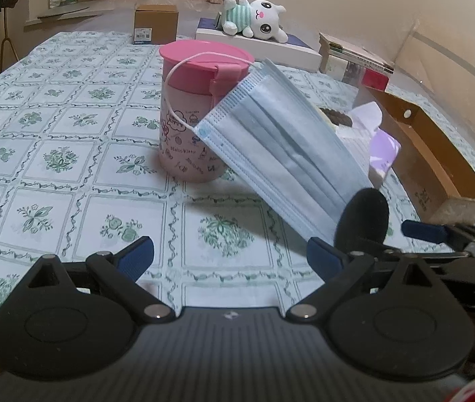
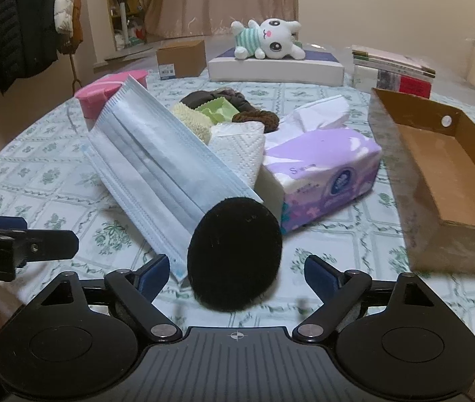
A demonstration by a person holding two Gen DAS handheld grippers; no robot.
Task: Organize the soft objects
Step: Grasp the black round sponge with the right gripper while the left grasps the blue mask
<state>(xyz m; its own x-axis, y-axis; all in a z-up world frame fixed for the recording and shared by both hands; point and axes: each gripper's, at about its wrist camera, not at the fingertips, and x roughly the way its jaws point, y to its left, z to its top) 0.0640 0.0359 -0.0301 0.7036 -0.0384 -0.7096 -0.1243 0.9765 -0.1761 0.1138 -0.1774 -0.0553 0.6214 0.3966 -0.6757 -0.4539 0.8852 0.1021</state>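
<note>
A pale blue face mask (image 1: 281,140) (image 2: 157,167) leans against a pink lidded canister (image 1: 187,107) (image 2: 103,97), one ear loop hooked over the lid. At the mask's lower end a black fuzzy round pad (image 2: 234,254) (image 1: 361,217) stands on edge. My right gripper (image 2: 237,271) is open around that pad, and its blue pads stay clear of it on both sides. My left gripper (image 1: 230,254) is open over bare tablecloth to the left of the mask, with nothing between its fingers. One of its fingers (image 2: 53,241) shows at the left of the right wrist view.
A purple tissue pack (image 2: 324,174) and a folded paper towel (image 2: 237,147) lie behind the mask, beside scrunchies and a green sponge (image 2: 220,107). An open cardboard tray (image 2: 438,167) sits at the right. A white plush bunny (image 2: 267,40) lies on a flat box at the back, near books (image 2: 394,67).
</note>
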